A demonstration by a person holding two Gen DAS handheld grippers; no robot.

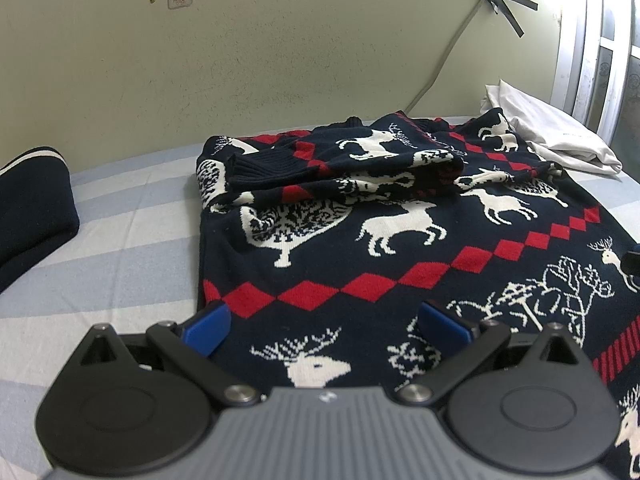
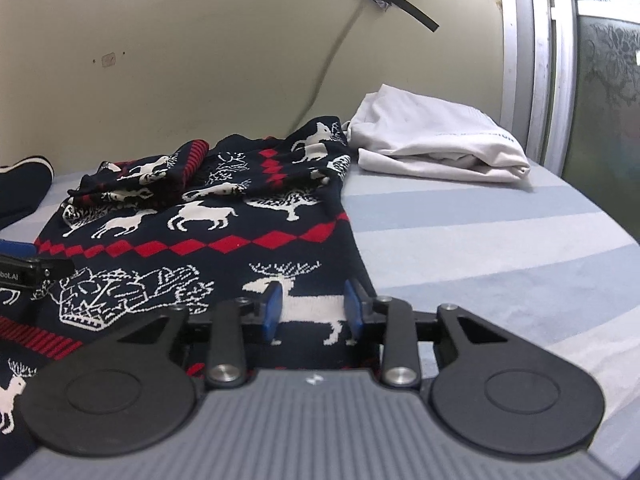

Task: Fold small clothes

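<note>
The navy reindeer sweater (image 1: 400,232) is lying spread on the striped bed (image 2: 500,240), its sleeves folded in ahead of both tongs, the left gripper (image 1: 324,322) hovering low with fingers spread wide, the right gripper (image 2: 312,312) hovering partly open over the sweater's right edge.

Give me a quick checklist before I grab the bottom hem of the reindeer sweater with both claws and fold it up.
1. Left claw open: ok, jaws spread wide over the sweater near its left edge.
2. Right claw open: ok, jaws apart but narrower, over the sweater's right edge.
3. Nothing pinched yet: ok, both claws look empty, though contact with the knit cannot be told.
4. Sleeves folded in: ok, both lie across the upper body, one cuff on top.
5. Body lying flat: ok near the claws; bunched where the sleeves overlap.
6. Landing area free: not ok, the white garment touches the sweater's far right corner.
</note>
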